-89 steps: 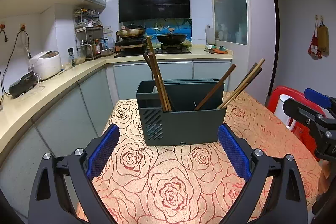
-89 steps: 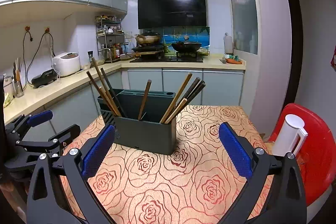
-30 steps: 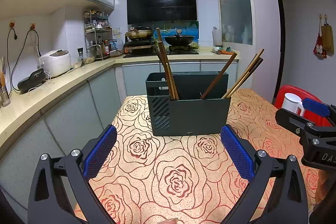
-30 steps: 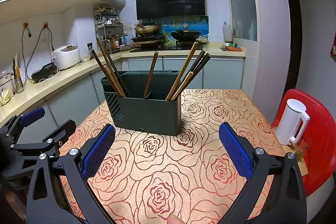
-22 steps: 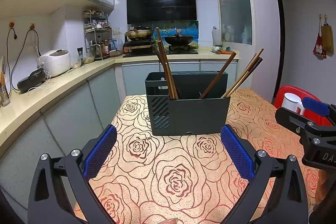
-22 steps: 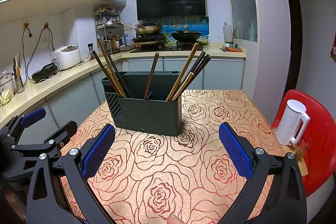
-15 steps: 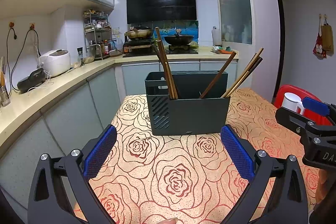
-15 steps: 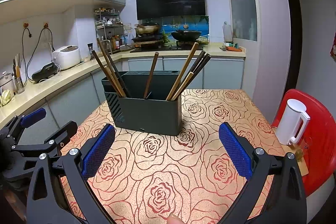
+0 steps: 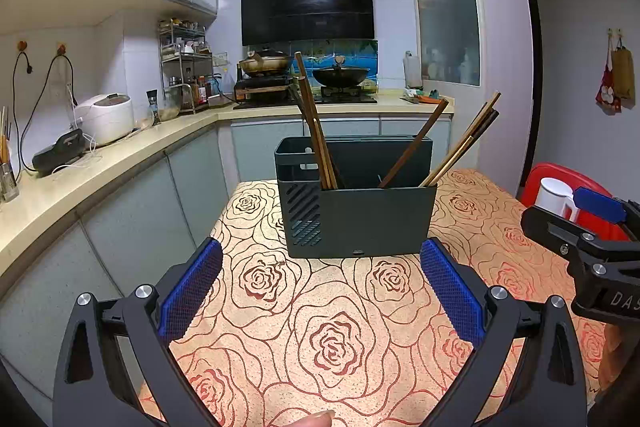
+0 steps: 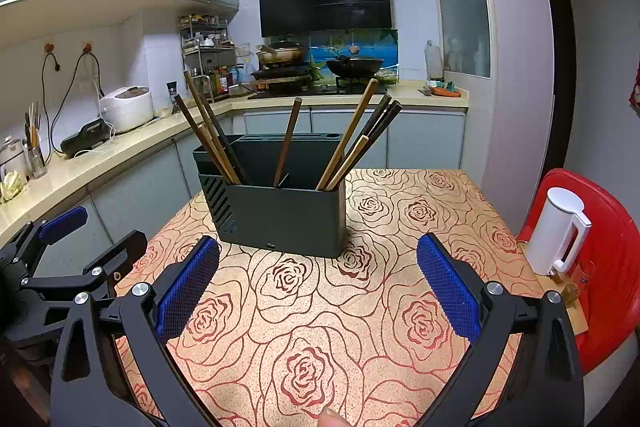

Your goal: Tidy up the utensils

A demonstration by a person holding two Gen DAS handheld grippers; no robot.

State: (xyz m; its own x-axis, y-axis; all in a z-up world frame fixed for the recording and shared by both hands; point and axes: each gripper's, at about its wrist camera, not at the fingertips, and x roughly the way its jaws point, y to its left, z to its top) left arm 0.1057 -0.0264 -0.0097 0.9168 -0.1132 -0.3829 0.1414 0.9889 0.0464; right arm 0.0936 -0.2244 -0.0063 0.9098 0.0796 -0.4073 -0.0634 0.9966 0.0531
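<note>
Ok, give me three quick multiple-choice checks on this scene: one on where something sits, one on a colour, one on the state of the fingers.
1. Where does the utensil holder stand?
A. on the counter
B. on the table
C. on the red chair

2. What colour is the kettle?
A. white
B. black
C. green

3. How are the fingers of the left gripper and right gripper?
A. both shut on chopsticks
B. one shut, one open
C. both open, holding nothing

Answers: 1 B, the holder rests on the rose-patterned cloth. 2 A, its body and handle are white against the red chair. 3 C, the blue pads stand wide apart, and the chopsticks sit in the holder.
</note>
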